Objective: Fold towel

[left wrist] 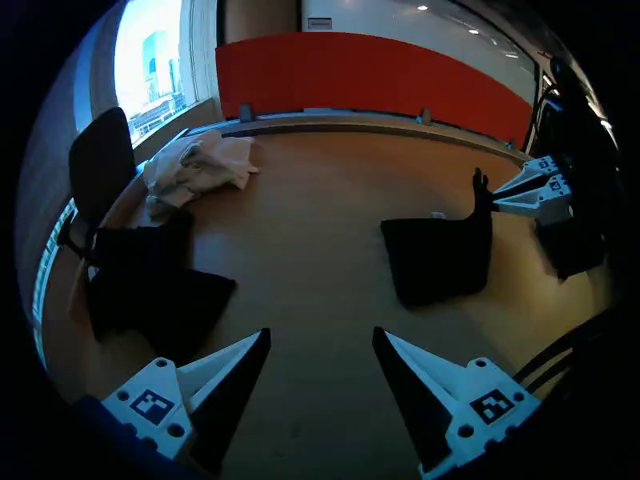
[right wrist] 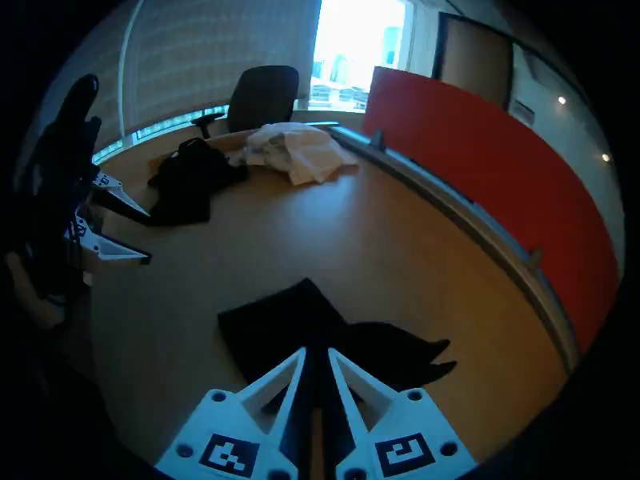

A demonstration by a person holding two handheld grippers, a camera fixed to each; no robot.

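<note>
Daylight blazes through the window (left wrist: 152,64), blown out white; the room sits dim and bluish, the towel (left wrist: 436,256) crushed to black, fisheye edges bending.

Looks like an office: desk surface (left wrist: 320,208), red divider panel (left wrist: 360,76), swivel chair (right wrist: 260,96), big window (right wrist: 356,48).

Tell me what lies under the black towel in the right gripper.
Under the black towel the wooden table shows all round the cloth. The right gripper pinches one edge. Anything beneath the flat part is covered and cannot be seen.
</note>
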